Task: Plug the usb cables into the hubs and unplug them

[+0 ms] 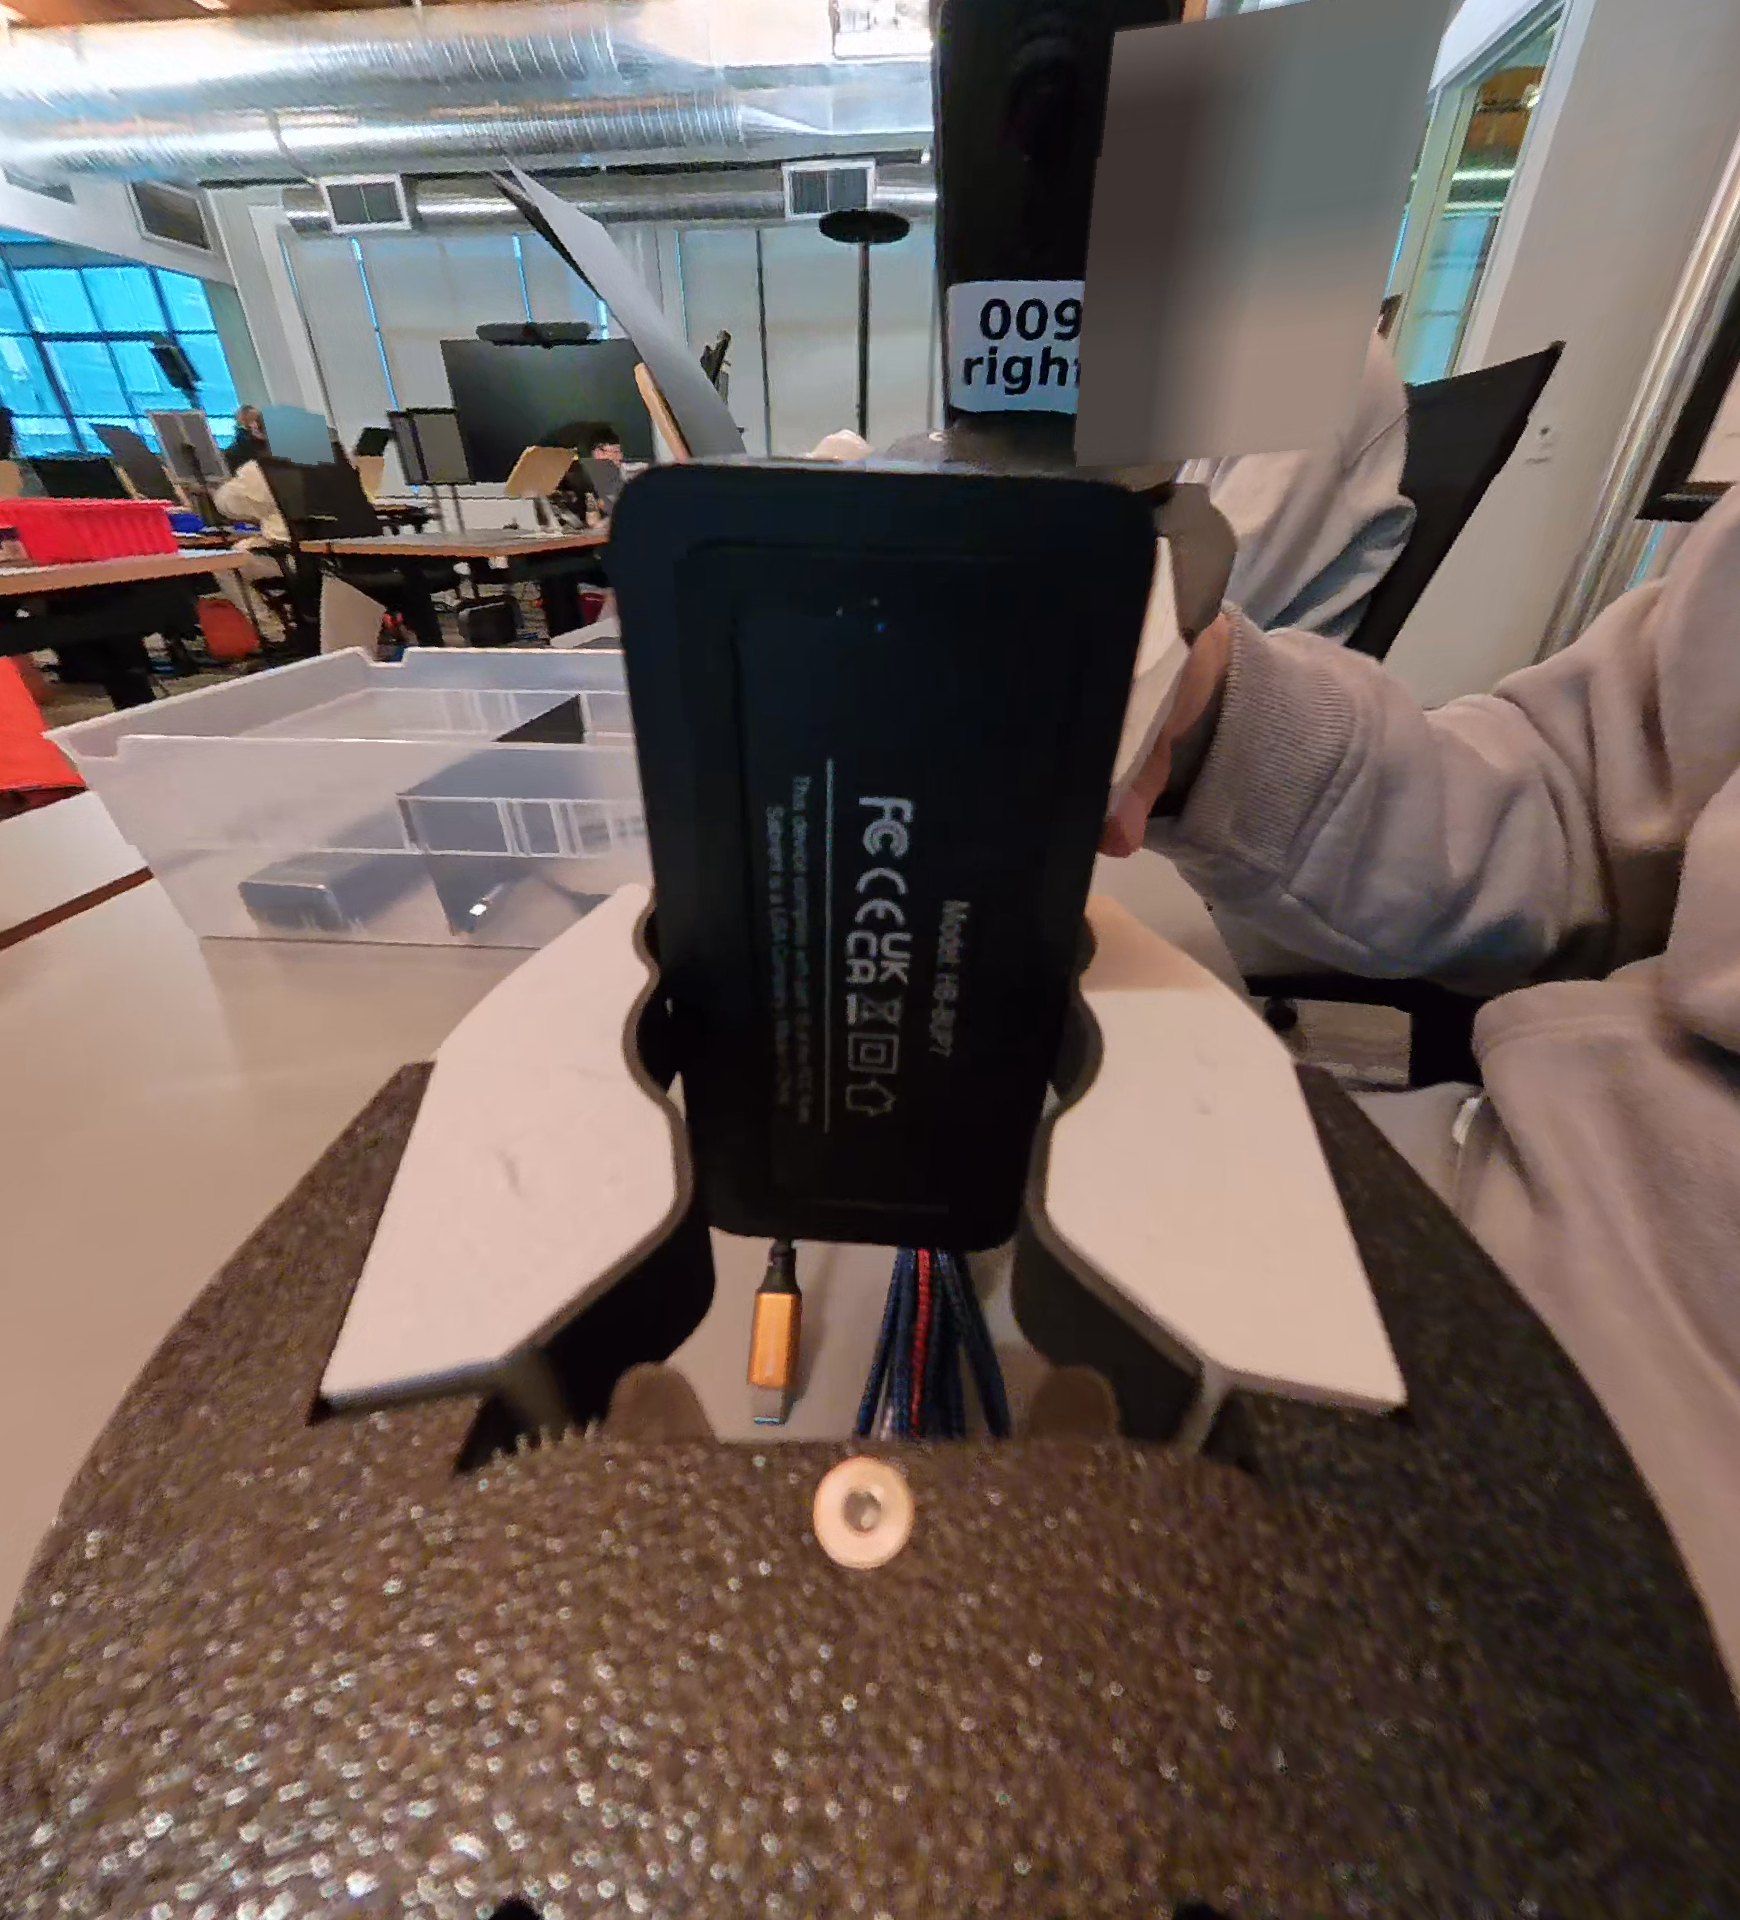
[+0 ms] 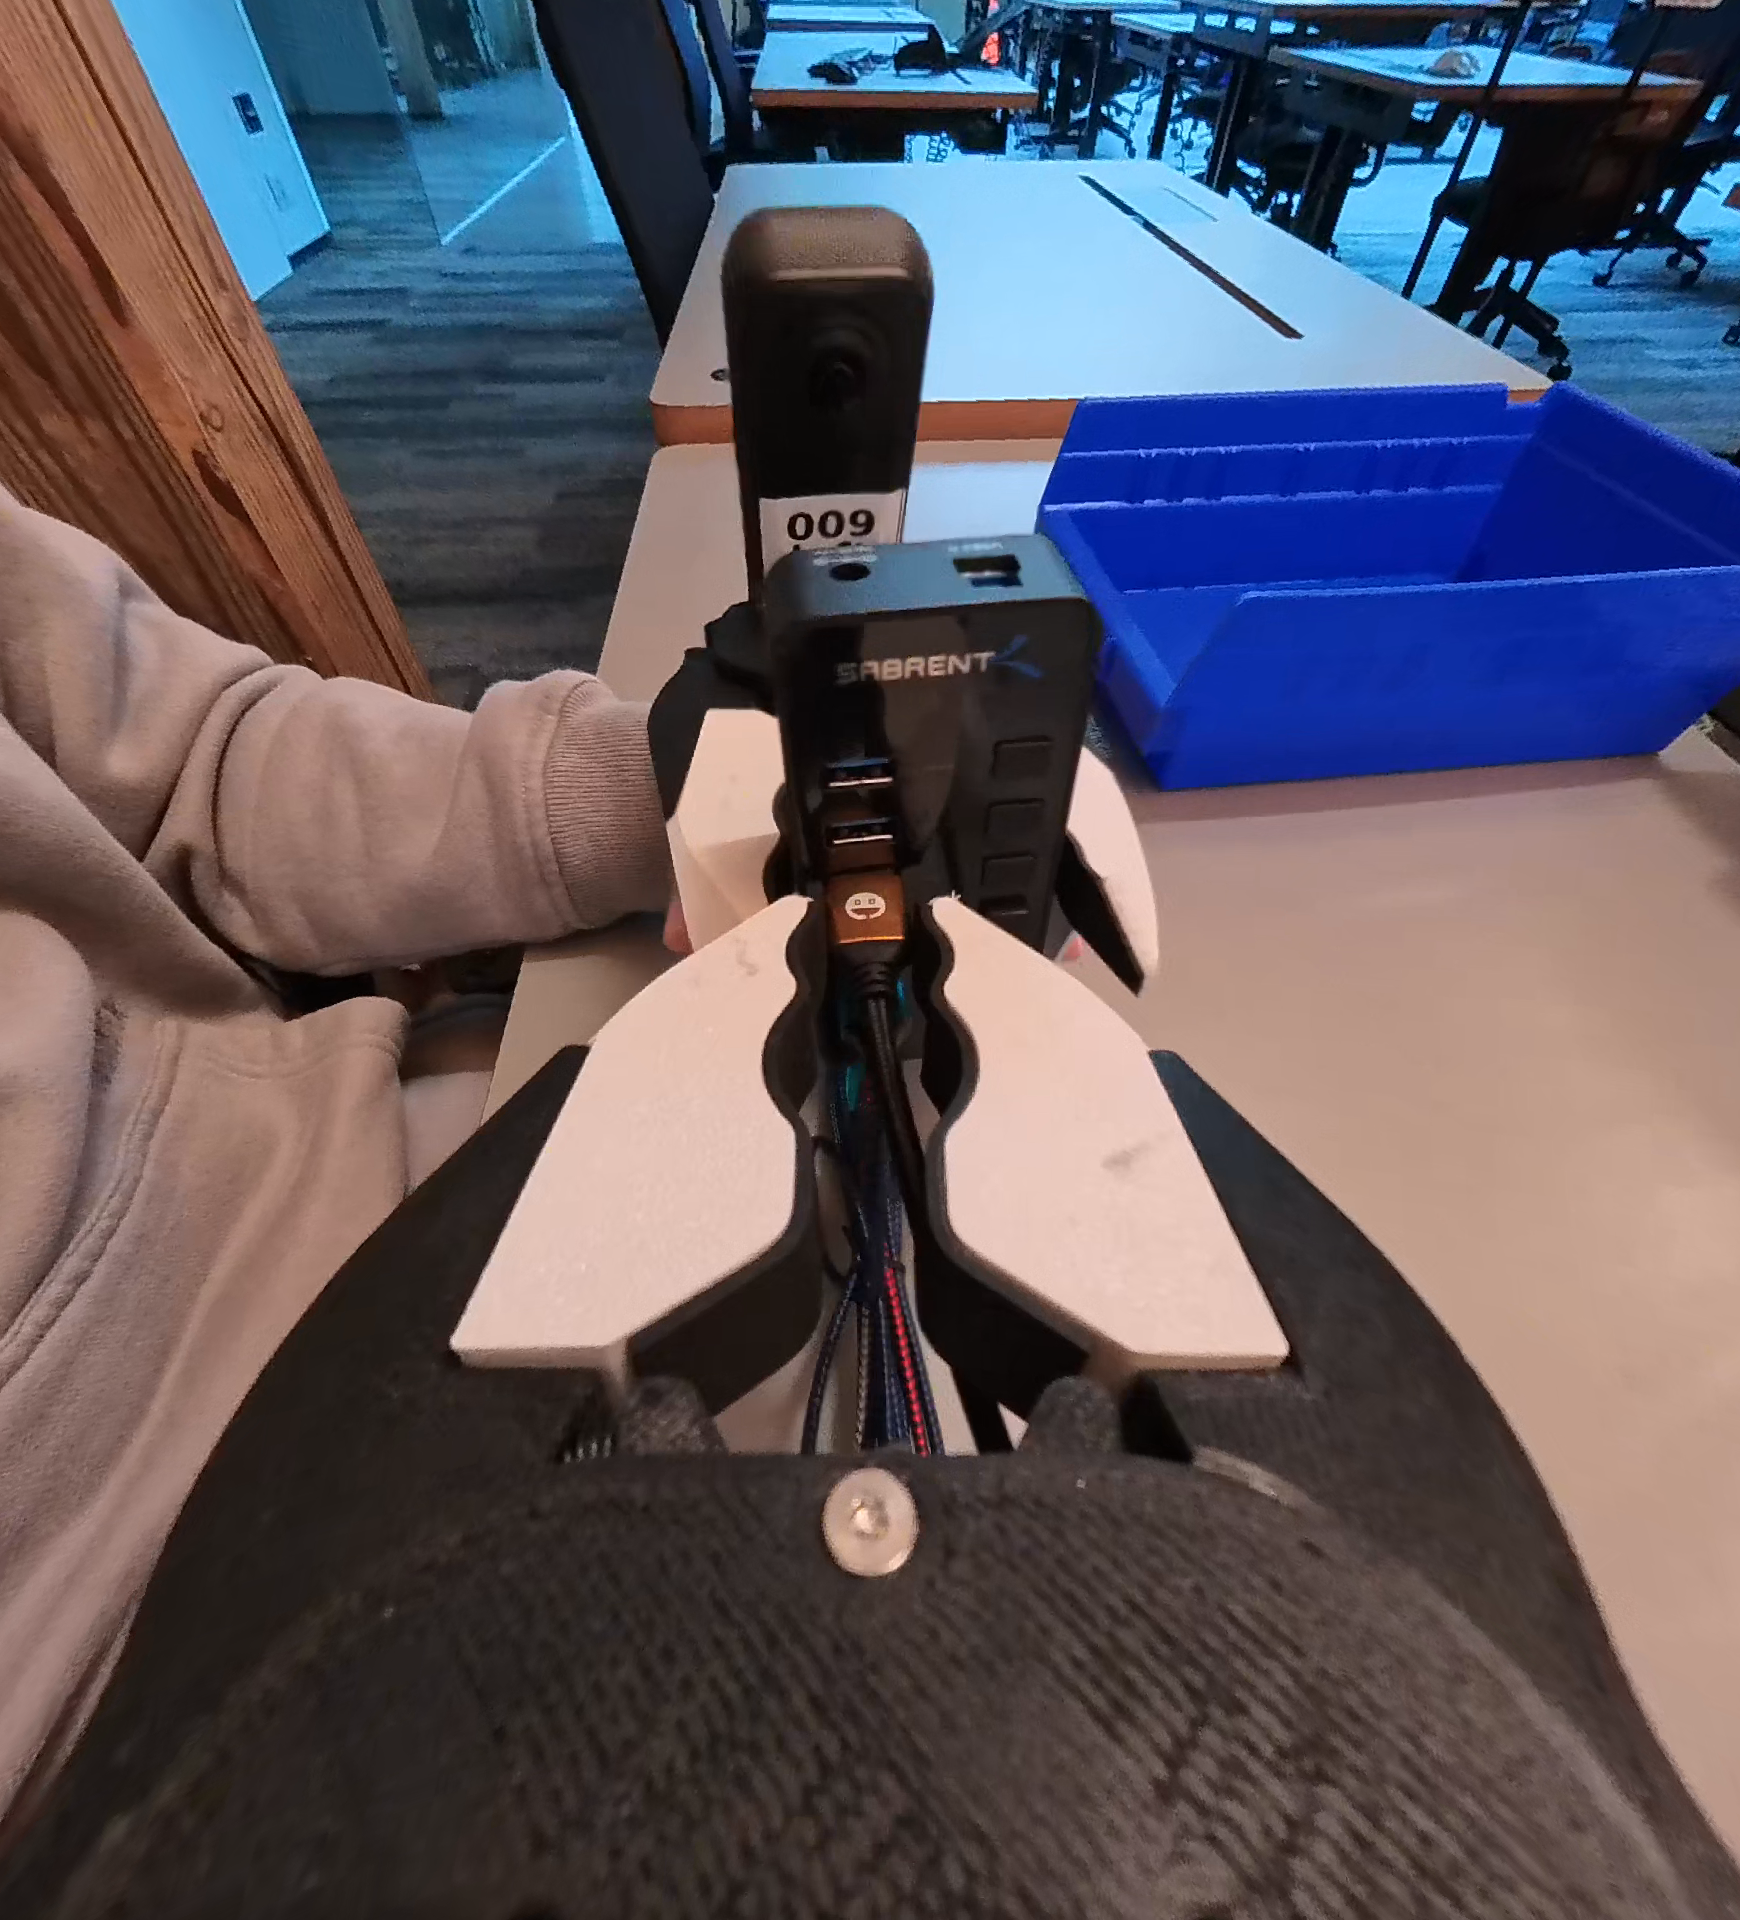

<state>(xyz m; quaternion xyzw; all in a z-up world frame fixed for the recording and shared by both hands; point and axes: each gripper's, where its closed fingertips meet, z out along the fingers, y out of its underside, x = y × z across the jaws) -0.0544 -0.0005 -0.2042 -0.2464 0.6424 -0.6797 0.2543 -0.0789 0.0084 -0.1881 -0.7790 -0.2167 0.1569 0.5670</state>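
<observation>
1. The left tool (image 1: 861,997) was clamped on the black hub (image 1: 881,831), its white fingers (image 1: 533,1143) pressing the hub's two long sides and holding it upright above the tabletop (image 1: 118,1091).
2. In the left wrist view the hub showed its printed back face. Below its lower end, between the fingers, lay an orange-shelled plug (image 1: 774,1340) and a bundle of dark blue and red braided cables (image 1: 933,1340).
3. The right tool (image 2: 868,909) was closed on an orange USB plug (image 2: 861,914), its fingertips (image 2: 752,951) pinching the plug's shell from both sides.
4. In the right wrist view the plug's metal end sat at a port on the hub's (image 2: 933,717) front face, just under two free blue ports; how deep it sat could not be told.
5. The plug's black cable (image 2: 892,1081) ran back between the fingers, above the braided cables (image 2: 881,1340).
6. A grey sleeve (image 2: 326,810) reached to the left tool from the left of that view.
7. A blue bin (image 2: 1417,644) stood on the tabletop (image 2: 1417,1039) to the right of the hub.
8. A clear plastic bin (image 1: 346,790) holding small dark devices stood on the tabletop beyond the left tool.
</observation>
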